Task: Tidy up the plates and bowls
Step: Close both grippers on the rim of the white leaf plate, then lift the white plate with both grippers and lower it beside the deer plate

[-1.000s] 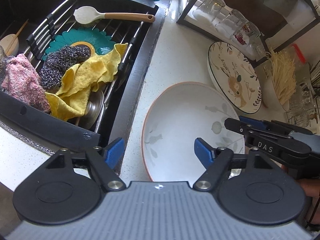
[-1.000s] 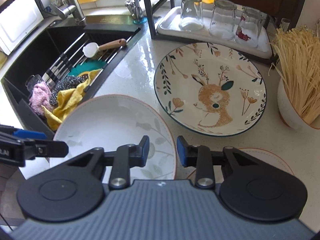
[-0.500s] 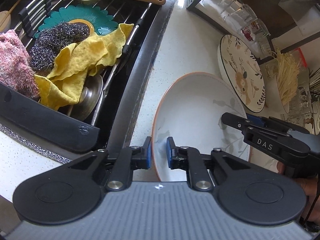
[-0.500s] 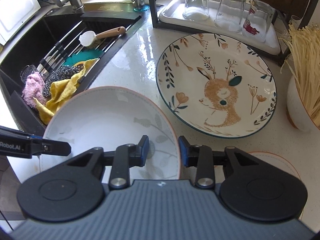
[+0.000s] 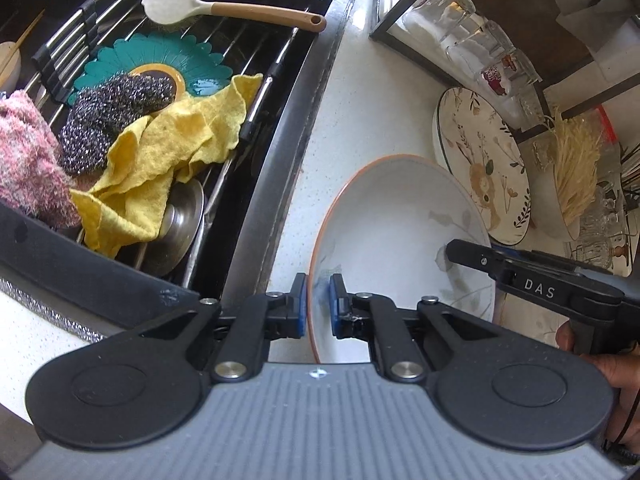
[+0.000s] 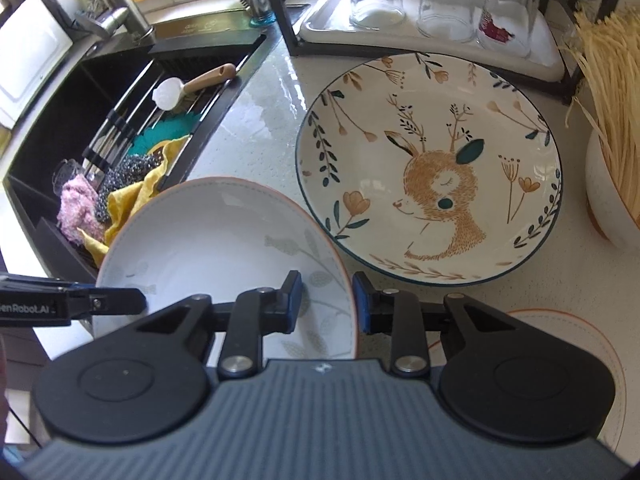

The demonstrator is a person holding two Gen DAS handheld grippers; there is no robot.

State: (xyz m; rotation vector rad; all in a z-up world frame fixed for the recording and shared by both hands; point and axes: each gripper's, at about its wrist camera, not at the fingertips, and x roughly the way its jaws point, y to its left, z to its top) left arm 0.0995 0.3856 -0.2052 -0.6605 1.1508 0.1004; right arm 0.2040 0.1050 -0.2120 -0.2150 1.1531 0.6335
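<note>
sink (image 5: 280,128) at left holds yellow cloth (image 5: 168,160), scrubbers and a spoon; left claw (image 5: 318,306) is clamped narrow on the near-left rim of the white bowl (image 5: 400,232), which sits on the desk (image 5: 360,112) just beside the sink. right claw (image 6: 327,300) straddles the bowl's right rim, jaws closing, pads not clearly touching; deer plate (image 6: 432,168) lies flat on the desk just right of the bowl.

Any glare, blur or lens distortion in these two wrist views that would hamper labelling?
Left wrist view: strong fisheye bending of the sink edge; glasses washed out by backlight. Right wrist view: glare streak on the wet counter; deer plate sharp; straw bundle slightly overexposed. No motion blur in either.
</note>
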